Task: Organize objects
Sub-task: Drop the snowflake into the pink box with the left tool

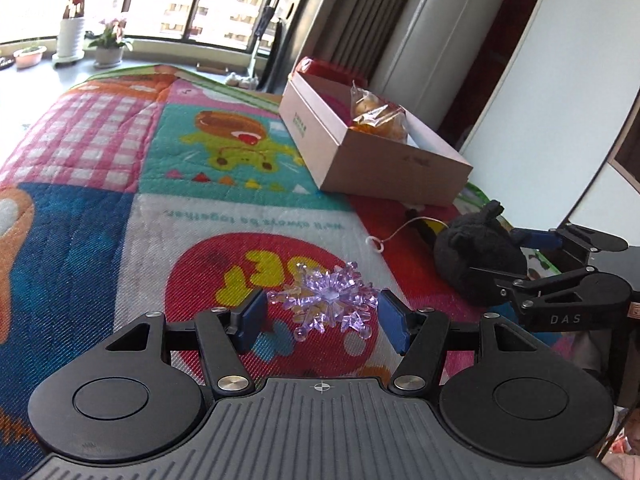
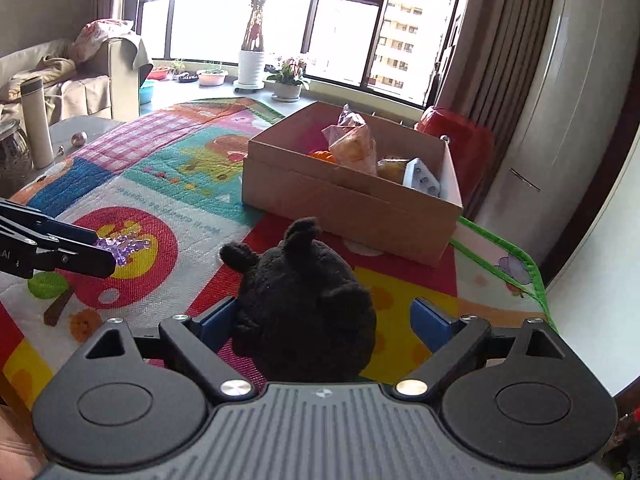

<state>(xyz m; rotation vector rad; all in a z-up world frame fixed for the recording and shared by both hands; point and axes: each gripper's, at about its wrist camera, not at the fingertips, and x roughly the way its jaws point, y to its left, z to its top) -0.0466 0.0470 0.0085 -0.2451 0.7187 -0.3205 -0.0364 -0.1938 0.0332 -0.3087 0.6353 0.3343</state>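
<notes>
A purple crystal snowflake [image 1: 326, 300] lies on the colourful mat [image 1: 120, 200] between the open blue pads of my left gripper [image 1: 322, 316]; the pads stand just clear of it on both sides. It also shows in the right wrist view [image 2: 124, 248]. A black plush toy [image 2: 308, 308] sits between the open fingers of my right gripper [image 2: 324, 320]; the left pad touches it, the right pad stands apart. The toy shows at the right in the left wrist view [image 1: 476, 256]. An open cardboard box [image 2: 348, 200] holds bagged bread and other items.
A red container [image 2: 456, 132] stands behind the box. A white cord with a ring [image 1: 394, 236] lies on the mat near the plush. A white bottle [image 2: 36, 124] and glass jar [image 2: 14, 156] stand on a side table at left. Plants line the window sill.
</notes>
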